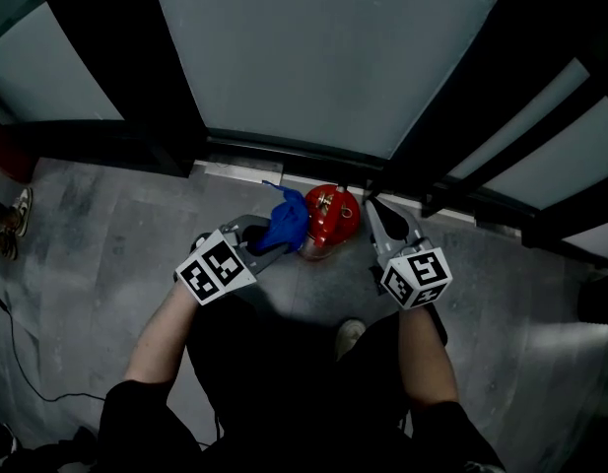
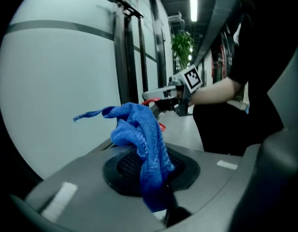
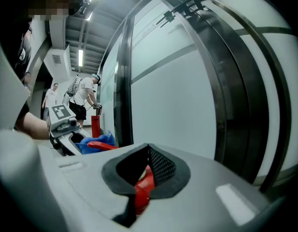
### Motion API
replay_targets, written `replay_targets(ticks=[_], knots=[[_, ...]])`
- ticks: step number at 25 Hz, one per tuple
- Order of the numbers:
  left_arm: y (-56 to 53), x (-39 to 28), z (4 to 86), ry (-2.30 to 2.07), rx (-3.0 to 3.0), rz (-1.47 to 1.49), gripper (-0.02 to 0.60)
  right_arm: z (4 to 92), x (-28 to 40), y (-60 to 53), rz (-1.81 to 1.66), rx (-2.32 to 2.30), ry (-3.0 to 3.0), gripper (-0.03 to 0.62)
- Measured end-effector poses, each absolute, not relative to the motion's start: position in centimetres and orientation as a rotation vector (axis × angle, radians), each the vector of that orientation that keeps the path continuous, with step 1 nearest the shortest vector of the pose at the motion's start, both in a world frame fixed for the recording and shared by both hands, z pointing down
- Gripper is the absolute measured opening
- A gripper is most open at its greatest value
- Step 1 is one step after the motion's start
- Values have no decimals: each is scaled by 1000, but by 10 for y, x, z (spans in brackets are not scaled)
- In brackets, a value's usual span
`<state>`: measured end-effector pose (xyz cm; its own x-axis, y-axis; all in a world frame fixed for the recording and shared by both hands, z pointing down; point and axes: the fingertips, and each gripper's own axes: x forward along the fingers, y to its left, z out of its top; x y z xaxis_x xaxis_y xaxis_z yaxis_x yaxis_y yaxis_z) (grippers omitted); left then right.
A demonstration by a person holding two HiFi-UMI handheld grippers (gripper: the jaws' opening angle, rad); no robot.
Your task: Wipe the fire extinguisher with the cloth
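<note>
Both clamp: left gripper [image 2: 151, 178] cloth [image 2: 139, 129]; right gripper [image 3: 146, 170], seemingly, extinguisher lever [image 3: 141, 192], hidden overhead.

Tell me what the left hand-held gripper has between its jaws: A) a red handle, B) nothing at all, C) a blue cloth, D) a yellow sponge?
C: the left gripper view shows the blue cloth pinched in the left hand-held gripper, up at the fire extinguisher; the red handle sits in the right hand-held gripper instead.
</note>
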<state>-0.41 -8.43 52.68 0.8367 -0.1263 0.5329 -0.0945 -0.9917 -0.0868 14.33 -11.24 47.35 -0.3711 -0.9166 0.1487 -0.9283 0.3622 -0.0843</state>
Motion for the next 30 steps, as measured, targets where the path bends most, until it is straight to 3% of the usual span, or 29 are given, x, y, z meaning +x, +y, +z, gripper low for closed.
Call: replay_targets(ticks=[8,30], knots=[[-94,8,518,185,-3444,-590,71,475,151,-111,267,1738,-2529,3],[-123,17,610,521,-3903,-434,71,474,139,-112,355,1695,-2607,3]])
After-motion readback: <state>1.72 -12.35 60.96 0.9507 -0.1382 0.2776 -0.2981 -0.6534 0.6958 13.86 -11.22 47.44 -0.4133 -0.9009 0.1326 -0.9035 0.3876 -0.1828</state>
